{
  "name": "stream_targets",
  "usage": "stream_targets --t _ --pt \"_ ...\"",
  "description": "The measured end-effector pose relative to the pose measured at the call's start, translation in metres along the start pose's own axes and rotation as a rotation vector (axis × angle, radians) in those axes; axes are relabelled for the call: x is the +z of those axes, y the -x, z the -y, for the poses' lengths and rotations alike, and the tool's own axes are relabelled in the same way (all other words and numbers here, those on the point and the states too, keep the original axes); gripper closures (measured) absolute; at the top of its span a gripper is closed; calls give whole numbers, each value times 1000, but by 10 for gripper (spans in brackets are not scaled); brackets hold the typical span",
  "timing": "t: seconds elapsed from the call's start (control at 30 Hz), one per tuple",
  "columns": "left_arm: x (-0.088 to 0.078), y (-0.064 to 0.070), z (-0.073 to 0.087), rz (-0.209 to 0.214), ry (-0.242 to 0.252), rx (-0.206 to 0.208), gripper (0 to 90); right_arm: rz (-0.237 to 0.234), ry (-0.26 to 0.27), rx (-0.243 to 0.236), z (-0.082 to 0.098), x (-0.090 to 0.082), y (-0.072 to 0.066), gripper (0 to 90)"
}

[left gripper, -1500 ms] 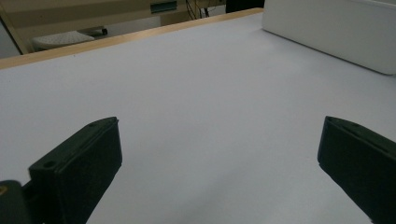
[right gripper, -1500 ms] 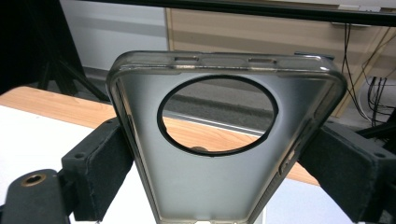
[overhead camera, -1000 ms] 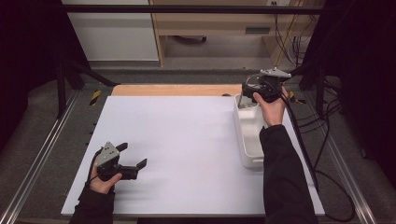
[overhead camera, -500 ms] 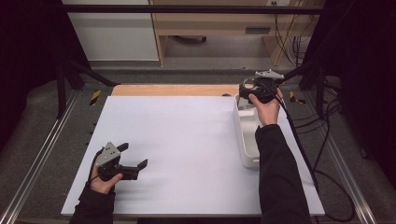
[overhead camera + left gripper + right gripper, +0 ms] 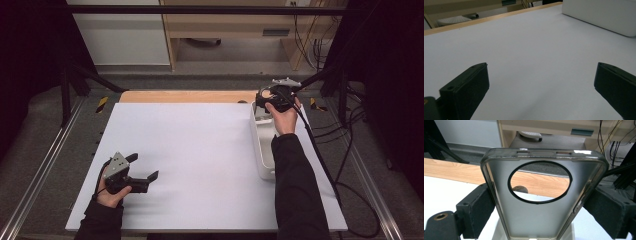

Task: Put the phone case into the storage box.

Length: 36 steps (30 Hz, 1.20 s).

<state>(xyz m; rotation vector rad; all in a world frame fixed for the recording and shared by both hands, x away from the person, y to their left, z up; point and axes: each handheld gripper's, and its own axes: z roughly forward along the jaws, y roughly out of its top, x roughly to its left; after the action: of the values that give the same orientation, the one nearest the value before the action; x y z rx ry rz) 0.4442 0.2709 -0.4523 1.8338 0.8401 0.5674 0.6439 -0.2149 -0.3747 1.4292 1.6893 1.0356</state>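
White table [image 5: 200,160] takes up most of the high view, wooden strip [image 5: 185,96] along its far edge. White bin [image 5: 261,150] is the landmark: long, narrow, sits on the table's right side, running near to far. In the left gripper view the bin [image 5: 599,15] shows as a white wall at the upper right.

Right arm in a dark sleeve [image 5: 295,190] lies along the bin's right side, hand over its far end. Right gripper [image 5: 274,97] is above the far end of the bin, clenched on a phone case [image 5: 267,95]. In the right gripper view the phone case [image 5: 541,220] is translucent grey with a big round camera cutout, standing upright between the two black jaws, which press its left and right edges; right gripper [image 5: 536,205] grasps it above the bin's white rim [image 5: 499,235]. Case is lifted, not touching the bin as far as visible.

Left gripper [image 5: 137,172] is well left of the bin, near the table's front-left part, held low, jaws spread wide and released, nothing between them; same in the left gripper view [image 5: 541,85], bare table between the jaws
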Motion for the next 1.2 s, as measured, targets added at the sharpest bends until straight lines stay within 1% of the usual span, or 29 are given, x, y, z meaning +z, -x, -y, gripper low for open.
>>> stream_targets --t 0.2,0.33,0.53,0.63,0.97,1.2 --pt "0 0 0 1 -2 2 0 -1 -7 11 4 4 1 117" --pt "1 0 0 1 -2 3 0 4 -16 6 7 8 0 116" --pt "0 0 0 1 0 3 0 14 -31 13 11 12 0 116" --pt "1 0 0 1 -2 4 0 17 -34 5 13 13 -1 116" --pt "1 0 0 2 -4 4 0 22 -50 8 17 17 -1 115" --pt "1 1 0 3 -3 5 0 25 -45 2 18 17 -3 115"
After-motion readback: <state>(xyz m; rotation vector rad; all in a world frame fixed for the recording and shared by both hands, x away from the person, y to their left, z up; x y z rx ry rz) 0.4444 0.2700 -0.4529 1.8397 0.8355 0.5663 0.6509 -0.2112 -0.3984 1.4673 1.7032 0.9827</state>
